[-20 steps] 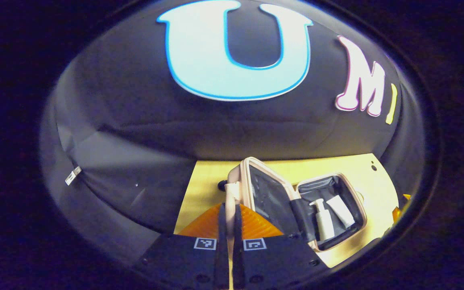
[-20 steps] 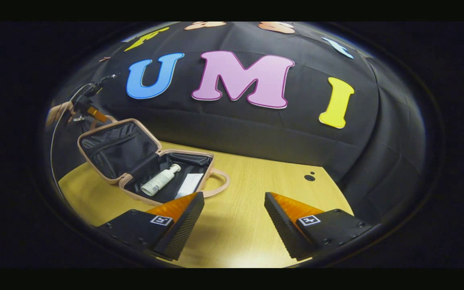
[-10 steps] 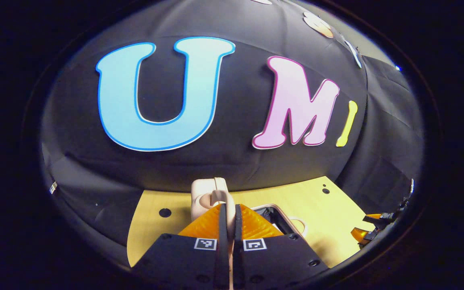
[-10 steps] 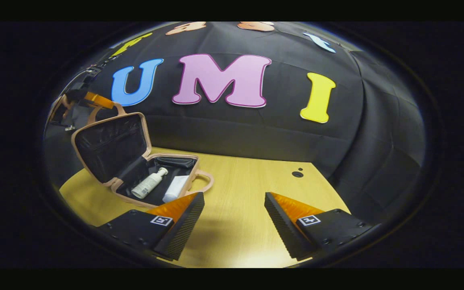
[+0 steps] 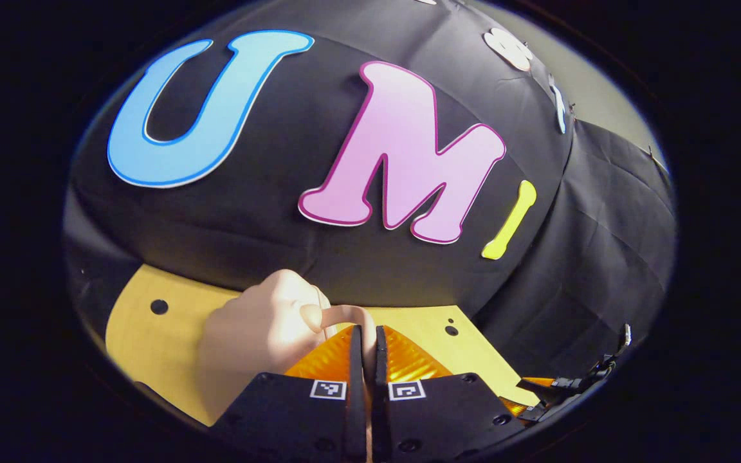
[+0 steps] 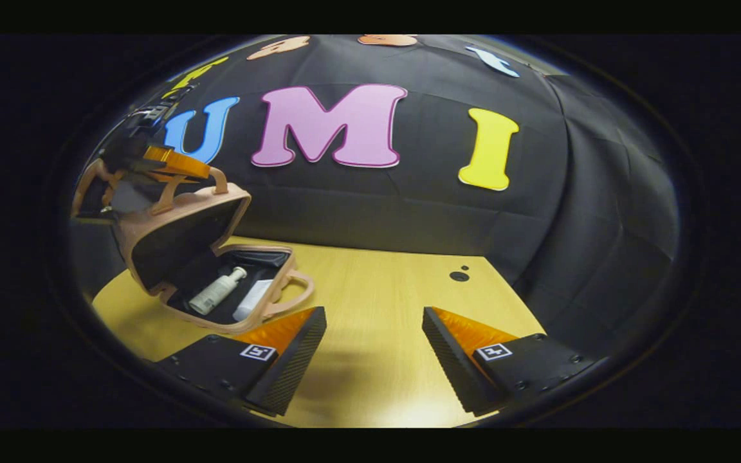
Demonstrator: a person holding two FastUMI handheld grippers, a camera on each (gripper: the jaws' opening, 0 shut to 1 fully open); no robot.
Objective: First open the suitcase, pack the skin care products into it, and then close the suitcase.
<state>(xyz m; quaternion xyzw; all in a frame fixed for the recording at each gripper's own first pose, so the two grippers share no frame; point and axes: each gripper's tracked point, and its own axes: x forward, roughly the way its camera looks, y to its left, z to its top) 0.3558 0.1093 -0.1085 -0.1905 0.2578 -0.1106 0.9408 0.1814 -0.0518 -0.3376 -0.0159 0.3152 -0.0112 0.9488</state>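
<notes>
Right gripper view, bottle [image 6: 217,291] inside half-closed suitcase [image 6: 184,225], right gripper [image 6: 374,347] agape, left gripper [image 5: 365,360] pinching lid handle [image 5: 338,316].

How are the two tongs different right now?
The left tongs are shut on the lid handle of the suitcase; the right tongs are open and hold nothing. The left tongs are up at the raised lid, which is tilted over the case; the right tongs hang low over the bare table, apart from the suitcase. Both have two fingers.
</notes>
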